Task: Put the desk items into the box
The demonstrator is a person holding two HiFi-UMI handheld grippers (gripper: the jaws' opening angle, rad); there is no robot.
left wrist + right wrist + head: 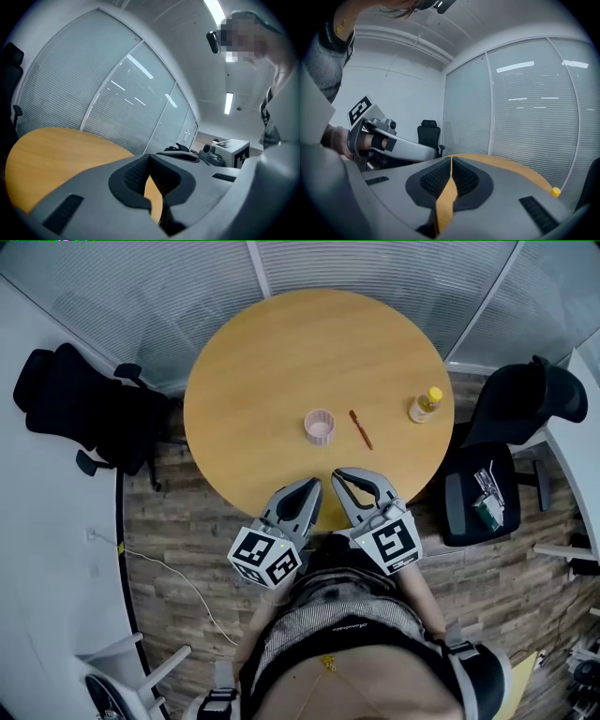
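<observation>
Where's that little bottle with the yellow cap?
In the head view, the bottle stands near the right edge of the round table, just right of the red pen.

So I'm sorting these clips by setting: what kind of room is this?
Most likely a small office meeting room. A round wooden table stands in the middle, black swivel office chairs sit beside it, and glass partition walls with blinds enclose the space.

Brightness: even, cool white light is seen.
Source: ceiling strip lights are seen at 2 o'clock, left gripper view.
Glare: streaks are reflected on the glass wall.
Edges: bent and darkened in both gripper views.
</observation>
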